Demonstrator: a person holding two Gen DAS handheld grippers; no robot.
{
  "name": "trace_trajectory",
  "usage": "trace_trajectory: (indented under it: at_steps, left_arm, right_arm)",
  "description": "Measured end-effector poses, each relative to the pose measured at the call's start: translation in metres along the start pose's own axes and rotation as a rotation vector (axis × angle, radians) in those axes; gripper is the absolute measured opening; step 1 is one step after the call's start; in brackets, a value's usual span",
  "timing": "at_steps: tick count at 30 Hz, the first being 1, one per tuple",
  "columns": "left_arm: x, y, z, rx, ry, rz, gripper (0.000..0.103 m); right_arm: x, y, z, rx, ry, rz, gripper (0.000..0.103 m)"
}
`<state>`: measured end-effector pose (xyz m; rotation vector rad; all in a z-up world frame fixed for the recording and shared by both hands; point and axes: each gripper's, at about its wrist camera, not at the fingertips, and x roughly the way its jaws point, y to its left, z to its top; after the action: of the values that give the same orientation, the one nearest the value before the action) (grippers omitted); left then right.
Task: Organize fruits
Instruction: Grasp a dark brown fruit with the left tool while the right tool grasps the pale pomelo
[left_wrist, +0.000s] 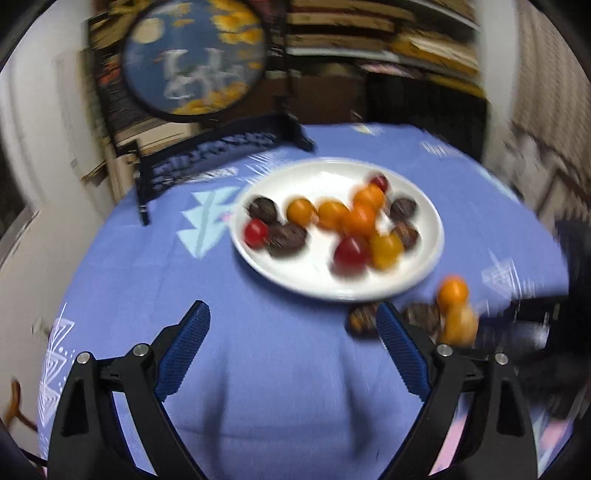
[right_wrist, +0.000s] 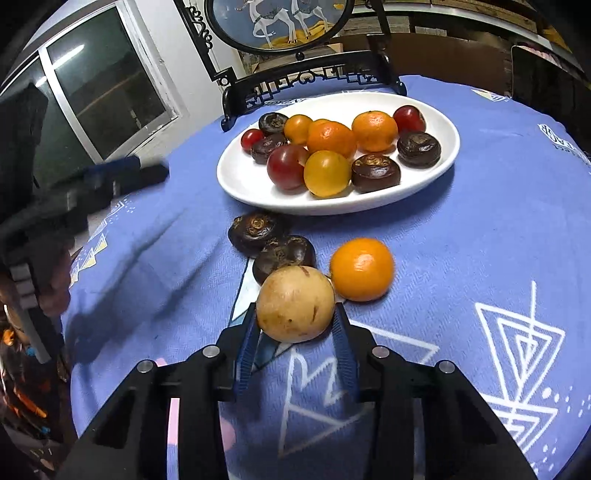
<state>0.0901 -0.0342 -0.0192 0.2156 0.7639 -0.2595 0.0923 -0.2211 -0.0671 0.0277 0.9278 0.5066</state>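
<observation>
While I held the rig over the blue tablecloth (right_wrist: 461, 240), my right gripper (right_wrist: 295, 325) was clamped on a tan round fruit (right_wrist: 294, 303), one blue pad (right_wrist: 246, 347) pressed to each side of it. Just beyond that fruit, touching its far edge, lay a dark water chestnut (right_wrist: 283, 254), with a second water chestnut (right_wrist: 255, 229) just past and left of the first. A loose mandarin (right_wrist: 361, 268) sat just ahead and right of the gripped fruit. Farther ahead stood the white oval plate (right_wrist: 243, 177), heaped with mandarins, red and yellow cherry tomatoes and more water chestnuts. Behind the plate stood a black carved stand (right_wrist: 306, 83) bearing a round picture.

My left gripper (left_wrist: 291, 317) was released, its jaws spread wide over bare cloth. That view was motion-blurred. The same plate (left_wrist: 432, 236) lay ahead of it, and the loose fruits sat off by its right fingertip (left_wrist: 397, 339).
</observation>
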Motion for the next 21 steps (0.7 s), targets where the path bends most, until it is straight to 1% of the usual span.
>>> trace_trajectory:
  at_steps: [2,3,4,6,7,9,10,11,15,16,21]
  left_arm:
    - [0.006,-0.011,-0.009,0.077,0.016,-0.002,0.089]
    - [0.012,-0.016,-0.012,0.114,0.026,0.005,0.086]
    - [0.021,-0.023,-0.015,0.159,0.042,0.003,0.075]
    - [0.034,-0.028,-0.016,0.191,0.075,-0.005,0.063]
    - [0.042,-0.03,-0.016,0.195,0.094,-0.008,0.062]
    - [0.052,-0.032,-0.016,0.197,0.1,-0.018,0.062]
    - [0.052,-0.032,-0.015,0.195,0.095,-0.06,0.062]
    - [0.052,-0.033,-0.014,0.197,0.09,-0.083,0.062]
    - [0.051,-0.044,-0.015,0.247,0.066,-0.123,0.063]
    - [0.053,-0.048,-0.015,0.262,0.072,-0.135,0.063]
    - [0.066,-0.058,-0.01,0.267,0.087,-0.151,0.062]
  right_arm:
    - [-0.01,-0.003,-0.002,0.01,-0.011,0.002,0.039]
    - [-0.013,-0.006,-0.002,0.016,-0.015,0.003,0.039]
    - [-0.018,-0.008,-0.003,0.021,-0.021,0.003,0.039]
    - [-0.022,-0.01,-0.005,0.031,-0.026,0.011,0.039]
    - [-0.021,-0.01,-0.004,0.033,-0.028,0.013,0.039]
    - [-0.022,-0.01,-0.005,0.036,-0.03,0.02,0.039]
    - [-0.022,-0.011,-0.005,0.036,-0.028,0.024,0.039]
    - [-0.019,-0.011,-0.004,0.04,-0.024,0.031,0.039]
    - [-0.013,-0.016,-0.004,0.056,-0.016,0.039,0.039]
    - [-0.012,-0.017,-0.004,0.059,-0.017,0.041,0.039]
    - [-0.011,-0.018,-0.004,0.061,-0.018,0.04,0.039]
